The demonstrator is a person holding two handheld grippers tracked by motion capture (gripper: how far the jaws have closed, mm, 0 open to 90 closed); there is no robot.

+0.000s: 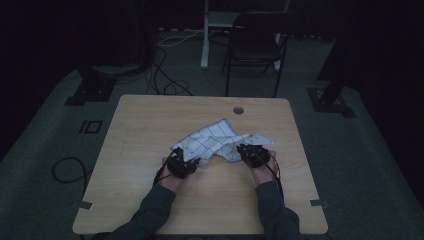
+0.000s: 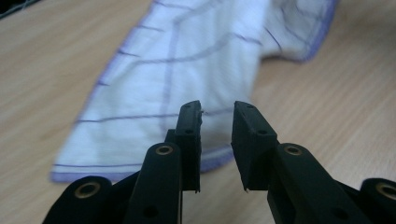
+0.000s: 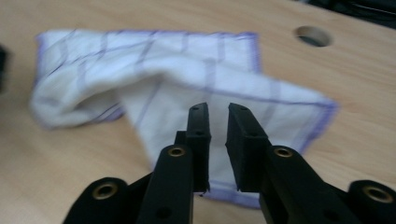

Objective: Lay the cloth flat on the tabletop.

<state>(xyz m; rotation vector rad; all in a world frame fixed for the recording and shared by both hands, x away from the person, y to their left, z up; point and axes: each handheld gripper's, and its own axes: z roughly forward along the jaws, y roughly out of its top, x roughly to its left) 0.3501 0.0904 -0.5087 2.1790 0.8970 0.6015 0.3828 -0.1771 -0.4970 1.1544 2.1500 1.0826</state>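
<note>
The checked cloth (image 1: 220, 141) lies crumpled mid-bench (image 1: 150, 125). My left hand-held gripper (image 1: 191, 164) and right hand-held gripper (image 1: 243, 150) stand narrowly parted, gripping nothing, poised at its near edge for regrasping.

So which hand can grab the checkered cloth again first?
Probably the right. The right gripper has its open jaws over the cloth, near a hemmed corner. The left gripper also hovers open above a cloth edge, but its jaws stand wider apart, so they have further to close.

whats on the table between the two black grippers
The white cloth with purple grid lines lies crumpled between the left gripper and right gripper, seen in the high view.
</note>
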